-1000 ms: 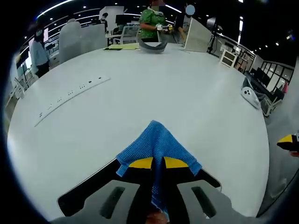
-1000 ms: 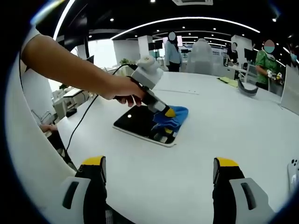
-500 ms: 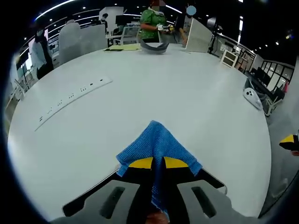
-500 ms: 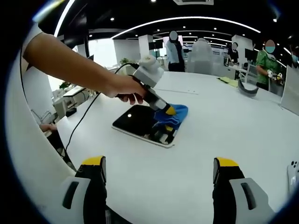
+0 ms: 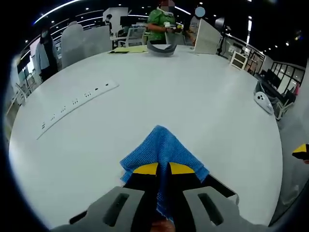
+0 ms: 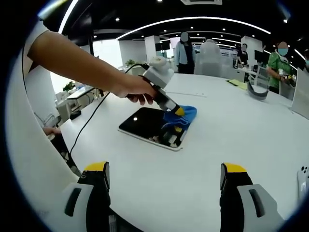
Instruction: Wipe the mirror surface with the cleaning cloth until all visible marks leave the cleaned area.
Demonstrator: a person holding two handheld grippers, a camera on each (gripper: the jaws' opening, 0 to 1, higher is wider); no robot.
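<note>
Keep the left tool [image 6: 177, 111], clamped on the blue cloth [image 5: 163, 147], pressed flat across the mirror [image 6: 145, 123] on the tabletop [image 6: 241, 140], overlapping strokes; right tool [image 6: 164, 181] waits spread, apart.

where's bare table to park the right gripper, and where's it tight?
Free: the white table between the mirror and the open right gripper; also the stretch toward the grey headset. Tight: the mirror's far end, where the left gripper presses the blue cloth.
</note>
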